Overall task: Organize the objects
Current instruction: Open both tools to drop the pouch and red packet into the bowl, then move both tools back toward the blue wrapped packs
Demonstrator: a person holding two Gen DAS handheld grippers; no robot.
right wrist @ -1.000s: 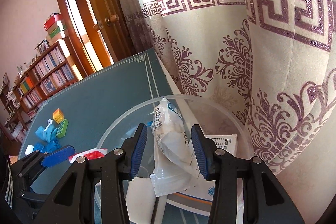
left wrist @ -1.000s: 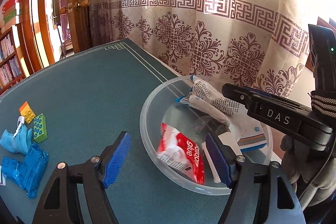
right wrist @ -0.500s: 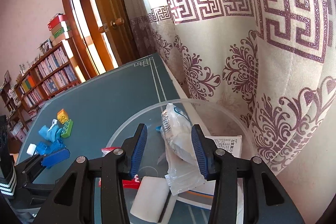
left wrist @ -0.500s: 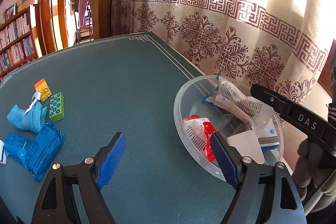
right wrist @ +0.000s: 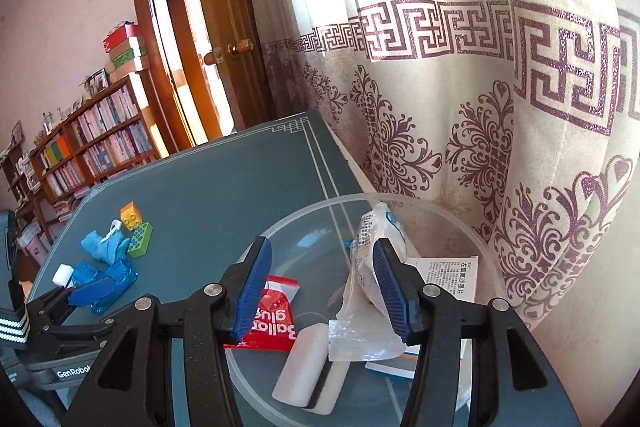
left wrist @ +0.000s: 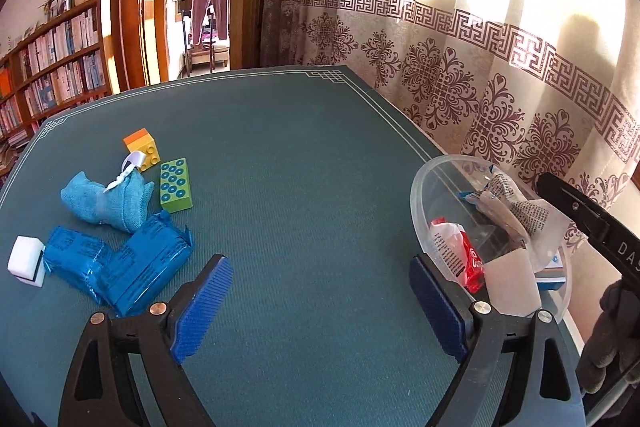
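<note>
Clear bowl holds a red packet (blue packs outside).

Bowl at table right edge; bricks, packets far left.

From the left wrist, the right gripper pokes in at the right edge, cut off so its jaws can't be read, and a gloved hand below it is half out of frame. The bowl loses its near rim behind the left gripper's right finger, and the white block is partly covered too. From the right wrist, the red packet hides behind the left finger, print only partly legible; the clear bag is tucked behind the right one, contact unclear. The leaflet text is too small to read. The left gripper is clipped at lower left.
</note>
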